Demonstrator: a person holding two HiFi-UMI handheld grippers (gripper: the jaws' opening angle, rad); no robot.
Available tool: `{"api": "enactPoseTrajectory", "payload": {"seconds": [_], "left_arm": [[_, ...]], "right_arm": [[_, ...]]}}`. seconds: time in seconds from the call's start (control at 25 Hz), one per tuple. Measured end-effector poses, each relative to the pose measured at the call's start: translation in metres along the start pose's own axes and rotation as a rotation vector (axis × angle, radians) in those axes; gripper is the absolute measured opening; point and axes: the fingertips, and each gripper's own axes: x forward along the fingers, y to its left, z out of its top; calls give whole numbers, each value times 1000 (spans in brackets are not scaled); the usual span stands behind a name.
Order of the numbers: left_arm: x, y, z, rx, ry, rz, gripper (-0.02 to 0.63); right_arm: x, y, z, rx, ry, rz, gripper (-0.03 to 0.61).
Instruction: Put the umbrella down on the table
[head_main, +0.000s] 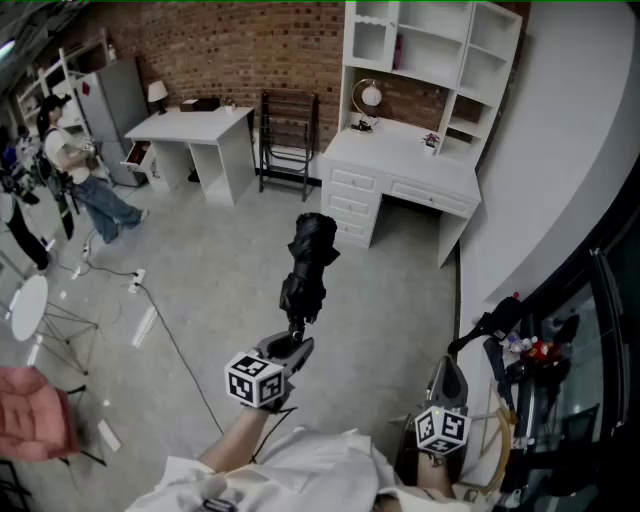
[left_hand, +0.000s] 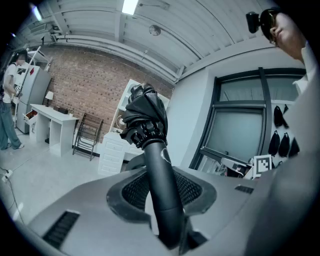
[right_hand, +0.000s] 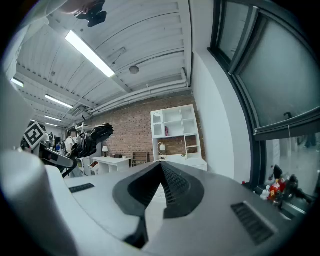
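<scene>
A folded black umbrella (head_main: 311, 262) stands up and away from my left gripper (head_main: 293, 345), high over the grey floor. In the left gripper view its bunched canopy (left_hand: 145, 116) is on top and its smooth black handle (left_hand: 163, 192) runs down between the jaws. That left gripper (left_hand: 162, 176) is shut on the handle. My right gripper (head_main: 447, 377) hangs lower right, close to my body, with nothing in it. In the right gripper view the right gripper (right_hand: 161, 168) has its tips together, and the umbrella (right_hand: 93, 137) shows far left.
A white desk (head_main: 196, 126) stands by the brick wall, a dark folding rack (head_main: 288, 142) beside it, then a white dresser with a shelf hutch (head_main: 401, 166). A person (head_main: 71, 160) stands far left. A round white stand (head_main: 27, 300) and cables lie left. A cluttered window ledge (head_main: 528, 350) runs along the right.
</scene>
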Motion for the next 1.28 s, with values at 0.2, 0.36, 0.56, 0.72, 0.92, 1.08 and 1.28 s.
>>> {"api": "enactPoseTrajectory", "payload": {"seconds": [0.2,0.36,0.56,0.72,0.92,1.08,1.28], "left_arm": [[-1,7,-4,-7,2,7,141],[-4,13,-6,-13,3,9,141],[-9,19,-5,-9,3,16,141],[-17,26,-6,-13,6,17,141],[-22,39,-2,-2,14,13,141],[-26,49,-6,-4,32,4,141],[-30,65,-12,-15,56,-3,141]], "right_arm": [[2,5,-4,-3,7,3,17],[3,10,-7,-10,9,9,17],[7,20,-7,0,-2,28,18],[8,32,-6,-13,-7,41,18],[16,49,-1,-21,-8,30,18],[18,63,-8,-23,9,23,18],[20,82,-15,-36,23,24,18]]}}
